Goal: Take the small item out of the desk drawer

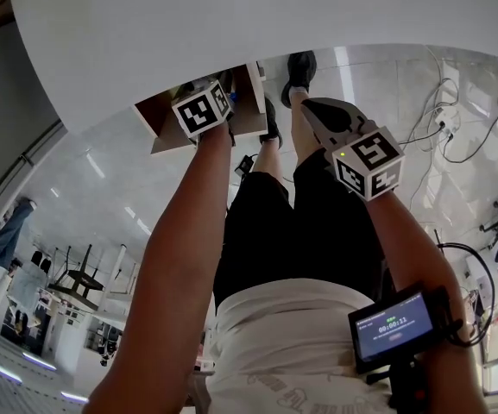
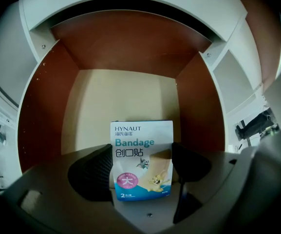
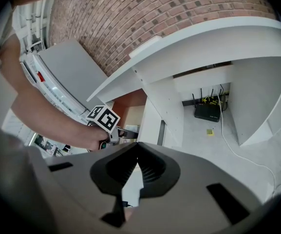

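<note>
The desk drawer point(image 2: 121, 91) stands open, with brown walls and a pale bottom; in the head view it juts out under the white desk point(image 1: 158, 115). My left gripper point(image 2: 142, 172) reaches into it and is shut on a small white-and-blue bandage packet point(image 2: 141, 140), which stands upright between the two black pads. Its marker cube point(image 1: 203, 109) hides the jaws in the head view. My right gripper point(image 1: 311, 106) hangs in the air to the right of the drawer, over the person's legs, shut with nothing between its fingers point(image 3: 150, 167).
The white desk top point(image 1: 231, 24) spans the top of the head view. Cables point(image 1: 456, 119) trail over the floor at right. A black box with wires point(image 3: 207, 112) sits under the desk. A small screen point(image 1: 393, 324) is strapped to the right forearm.
</note>
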`<action>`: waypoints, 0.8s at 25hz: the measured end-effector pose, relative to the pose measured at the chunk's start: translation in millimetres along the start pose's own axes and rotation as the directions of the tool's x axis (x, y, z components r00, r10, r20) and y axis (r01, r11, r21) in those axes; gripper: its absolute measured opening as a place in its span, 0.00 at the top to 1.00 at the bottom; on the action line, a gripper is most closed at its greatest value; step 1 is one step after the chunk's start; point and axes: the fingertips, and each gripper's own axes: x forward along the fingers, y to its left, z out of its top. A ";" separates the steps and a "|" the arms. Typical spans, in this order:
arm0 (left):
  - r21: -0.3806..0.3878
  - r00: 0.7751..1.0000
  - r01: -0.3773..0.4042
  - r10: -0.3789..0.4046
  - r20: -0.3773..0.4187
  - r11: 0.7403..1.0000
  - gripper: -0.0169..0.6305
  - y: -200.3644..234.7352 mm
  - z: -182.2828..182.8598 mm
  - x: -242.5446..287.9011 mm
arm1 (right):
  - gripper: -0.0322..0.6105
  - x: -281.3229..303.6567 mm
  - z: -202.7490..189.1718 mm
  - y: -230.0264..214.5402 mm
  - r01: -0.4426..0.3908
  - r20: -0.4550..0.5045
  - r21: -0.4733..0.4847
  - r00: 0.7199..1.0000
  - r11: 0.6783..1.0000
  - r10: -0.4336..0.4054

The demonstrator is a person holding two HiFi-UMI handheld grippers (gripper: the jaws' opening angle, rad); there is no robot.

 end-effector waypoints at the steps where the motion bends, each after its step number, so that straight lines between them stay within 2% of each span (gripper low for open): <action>1: -0.006 1.000 0.006 -0.006 0.005 1.000 0.39 -1.1 0.7 -3.2 | 0.94 -0.2 0.9 1.5 -0.001 -0.001 -0.003 1.000 1.000 0.001; 20: -0.112 0.986 0.137 -0.125 0.113 0.984 0.39 -7.7 11.5 -82.4 | 0.94 -8.5 12.0 34.5 -0.017 -0.045 -0.079 0.999 0.997 0.014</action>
